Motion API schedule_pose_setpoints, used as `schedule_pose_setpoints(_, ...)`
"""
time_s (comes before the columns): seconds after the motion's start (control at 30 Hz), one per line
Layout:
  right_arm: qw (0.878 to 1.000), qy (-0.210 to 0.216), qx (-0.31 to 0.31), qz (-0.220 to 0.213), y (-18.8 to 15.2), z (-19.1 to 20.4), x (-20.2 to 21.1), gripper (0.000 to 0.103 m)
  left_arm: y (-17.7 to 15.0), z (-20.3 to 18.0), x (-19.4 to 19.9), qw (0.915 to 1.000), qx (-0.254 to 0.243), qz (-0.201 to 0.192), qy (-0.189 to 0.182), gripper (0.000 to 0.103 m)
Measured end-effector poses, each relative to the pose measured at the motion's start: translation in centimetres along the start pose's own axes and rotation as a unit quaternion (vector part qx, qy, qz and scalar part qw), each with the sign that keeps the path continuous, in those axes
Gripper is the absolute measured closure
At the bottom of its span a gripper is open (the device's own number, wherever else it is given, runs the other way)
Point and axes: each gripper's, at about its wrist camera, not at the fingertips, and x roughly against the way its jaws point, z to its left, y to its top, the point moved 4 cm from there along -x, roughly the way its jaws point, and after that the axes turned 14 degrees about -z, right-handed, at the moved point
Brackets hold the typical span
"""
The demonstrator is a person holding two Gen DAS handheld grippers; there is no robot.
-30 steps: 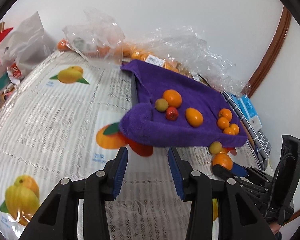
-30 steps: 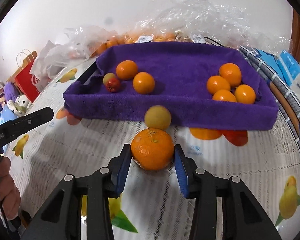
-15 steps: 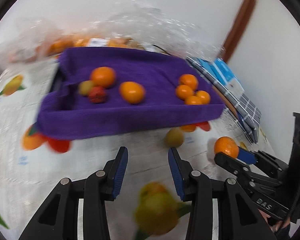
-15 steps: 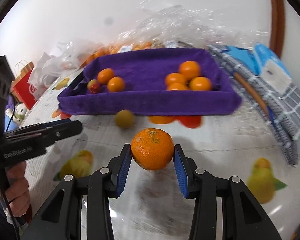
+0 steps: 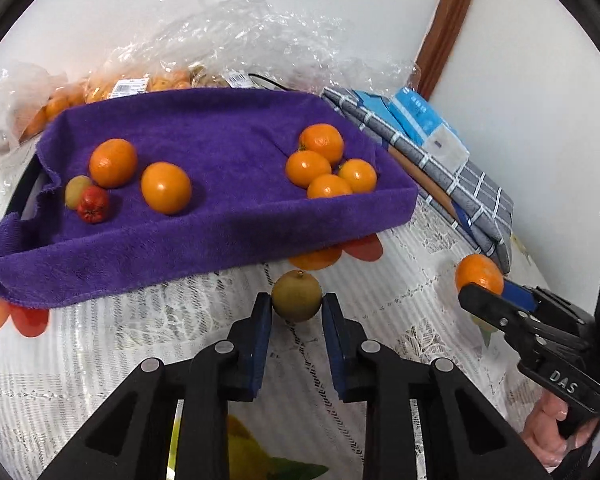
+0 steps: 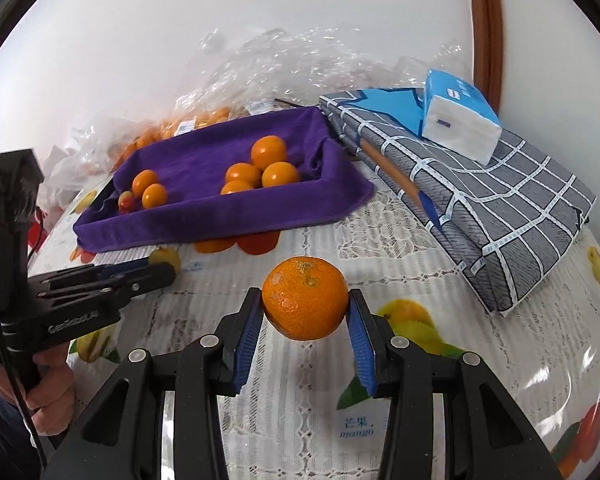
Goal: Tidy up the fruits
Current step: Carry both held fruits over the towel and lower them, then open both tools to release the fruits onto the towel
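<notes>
The left gripper (image 5: pixel 296 314) has its blue-padded jaws closed on a small round yellow-green fruit (image 5: pixel 296 295), which sits between the fingertips on the white lace tablecloth printed with fruit pictures (image 5: pixel 140 320). Just beyond that fruit, ahead of the tool, runs the front wall of the purple towel-lined tray (image 5: pixel 204 240). Inside the tray, ahead and to the left, lie two round orange tangerines (image 5: pixel 166 187), with a small red fruit (image 5: pixel 93 209) and a small greenish fruit (image 5: pixel 76 190) touching each other at the tray's left end. Ahead and to the right sits a tight cluster of four small oranges (image 5: pixel 329 162) in the tray's far right corner.

The right gripper (image 6: pixel 305 314) clamps a larger bumpy-skinned orange mandarin (image 6: pixel 305 298) between its blue pads, held above the tablecloth; in the left wrist view it shows at the right edge. The tray lies ahead and to the left of this tool, well apart from it. Ahead and to its right lies a folded grey checked cloth (image 6: pixel 500 216) with a blue and white tissue pack (image 6: pixel 458 120) on top. Behind the tray, crinkled clear plastic bags (image 5: pixel 260 40) holding more oranges are piled against the white wall. A person's hand (image 6: pixel 50 390) grips the left tool's handle at the lower left of the right wrist view.
</notes>
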Motion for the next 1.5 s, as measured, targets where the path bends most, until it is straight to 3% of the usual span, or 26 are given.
schedule_pose_setpoints(0.23, 1.000, 0.009, 0.011, -0.014, 2.0, 1.3, -0.9, 0.061, 2.9, 1.9, 2.7, 0.9991, 0.009, -0.035, 0.024, 0.078)
schedule_pose_setpoints(0.53, 0.998, 0.027, 0.034, -0.049, 7.4, 4.1, -3.3, 0.061, 7.5, 8.2, 5.3, 0.9930, 0.041, -0.076, 0.080, 0.078)
schedule_pose_setpoints(0.73, 0.997, 0.022, 0.041, -0.063, 9.8, 4.4, -4.5, 0.061, 9.7, 11.1, 5.9, 0.9888, 0.041, -0.093, 0.110, 0.078)
schedule_pose_setpoints(0.87, 0.997, 0.016, 0.032, -0.066, 10.8, 4.1, -5.8, 0.061, 9.9, 11.8, 5.3, 0.9882, 0.048, -0.094, 0.111, 0.078)
schedule_pose_setpoints(1.07, 0.998, 0.032, 0.025, -0.054, 10.5, 5.4, -7.8, 0.061, 9.1, 12.0, 2.8, 0.9900, 0.063, -0.079, 0.098, 0.078)
schedule_pose_setpoints(1.27, 0.996, 0.074, 0.040, -0.018, 7.8, 8.5, -10.2, 0.061, 8.2, 11.4, 0.3, 0.9920, 0.055, -0.059, 0.097, 0.078)
schedule_pose_setpoints(1.5, 0.994, 0.085, 0.063, 0.005, 5.9, 10.1, -11.4, 0.061, 7.5, 11.3, -0.8, 0.9938, 0.058, -0.049, 0.081, 0.078)
